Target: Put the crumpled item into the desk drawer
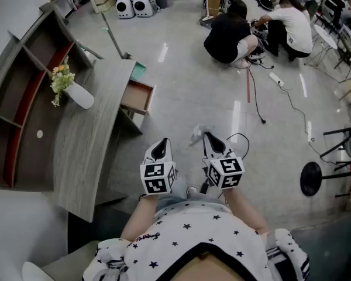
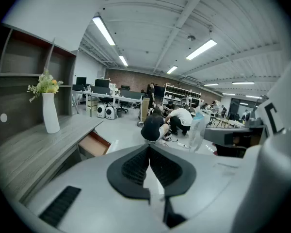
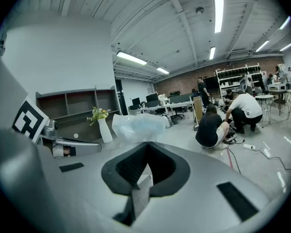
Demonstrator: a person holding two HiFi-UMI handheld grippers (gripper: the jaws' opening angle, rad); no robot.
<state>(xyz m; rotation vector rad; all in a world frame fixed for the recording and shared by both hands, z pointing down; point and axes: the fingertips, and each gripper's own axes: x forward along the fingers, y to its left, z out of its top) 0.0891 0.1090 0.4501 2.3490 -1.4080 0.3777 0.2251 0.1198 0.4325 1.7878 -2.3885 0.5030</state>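
The crumpled item [image 1: 196, 134] is a wad of clear plastic, held in the air over the floor at the tip of my right gripper [image 1: 206, 136]. In the right gripper view the crumpled item [image 3: 137, 127] bulges just beyond the right gripper [image 3: 146, 145], whose jaws are shut on it. My left gripper [image 1: 161, 143] hangs beside it, to its left, with jaws shut and nothing held. The desk drawer [image 1: 137, 95] stands pulled open at the far end of the grey desk [image 1: 88, 139]. From the left gripper [image 2: 149, 147] the drawer [image 2: 94, 143] lies ahead on the left and the crumpled item [image 2: 197, 129] on the right.
A white vase with flowers [image 1: 74, 91] stands on the desk, with wooden shelves [image 1: 17, 110] behind. Two people [image 1: 231, 33] crouch on the floor ahead among cables [image 1: 254, 101] and a power strip. A black stool [image 1: 312, 178] is at the right.
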